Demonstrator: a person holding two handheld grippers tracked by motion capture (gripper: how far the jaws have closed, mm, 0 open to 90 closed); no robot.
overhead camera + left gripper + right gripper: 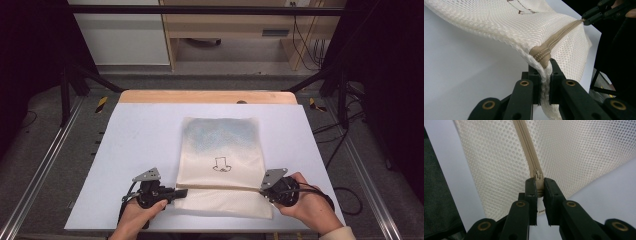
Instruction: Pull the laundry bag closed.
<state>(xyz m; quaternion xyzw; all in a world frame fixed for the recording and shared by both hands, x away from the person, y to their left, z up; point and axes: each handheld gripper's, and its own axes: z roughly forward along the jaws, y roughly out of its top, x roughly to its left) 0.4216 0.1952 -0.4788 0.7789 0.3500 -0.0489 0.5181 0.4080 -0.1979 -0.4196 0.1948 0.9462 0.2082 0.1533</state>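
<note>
You have a cream-white, rectangular mesh laundry bag (220,150) lying flat on the pale grey-white table top (135,145), a little right of the middle and reaching from mid-table almost to your near edge. Its fabric is a fine honeycomb net; the far part looks faintly blue-grey, as if something darker sits inside, and a small black outline drawing (222,165) is printed near the middle. A beige zipper (220,188) runs straight across the bag close to your end, with a strip of mesh below it.

In the left gripper view the beige tape bunches into a thick, ribbed end (543,53), and the net rises off the table around it in a soft fold. In the right gripper view the zipper's teeth run up the mesh from its small beige slider (538,176).

Your left gripper (181,192) is clamped on the bag's left edge at the zipper's end, mesh pinched between its black jaws. Your right gripper (262,189) is closed narrow on the slider's pull at the bag's right edge. The zipper is stretched taut between the two. Your hands rest low on the table, one on either side of the bag.
</note>
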